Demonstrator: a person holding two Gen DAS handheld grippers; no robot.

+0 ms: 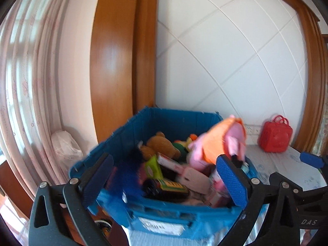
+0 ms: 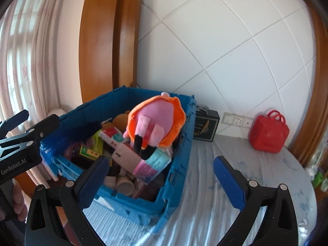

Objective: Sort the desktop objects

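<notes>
- So the thing everything hinges on is the pink plush in the orange hood (image 2: 157, 121). From the right gripper (image 2: 160, 181) it sits straight ahead and a little up, perched on top of the pile in the blue crate (image 2: 178, 164). Its long axis runs roughly up-and-away from the claw, with the black feet pointing down toward the gripper.
- The right gripper's jaws are spread wide with nothing between them. One finger hangs over the crate's near corner, the other over the tablecloth (image 2: 225, 215) to the right of the crate.
- The left gripper (image 1: 166, 179) is also spread wide and empty, hovering right over the crate (image 1: 143, 211). From it, the plush (image 1: 217, 143) is ahead and to the right, just beyond the right finger. It's blurry there, so I can't tell if anything touches.
- I'd guess either claw could reach it; the left looks nearer.
- The crate is packed: a brown teddy (image 1: 160, 145), a green-yellow box (image 2: 90, 153), a red-and-white carton (image 2: 111, 134), a teal-and-pink box (image 2: 152, 164), some pinkish cups (image 2: 125, 182) and something fuzzy and dark blue (image 2: 67, 135) on the left rim.
- Still out on the table is a red toy handbag (image 2: 268, 133), far right of both claws, plus a dark box (image 2: 206, 127) just behind the crate.
</notes>
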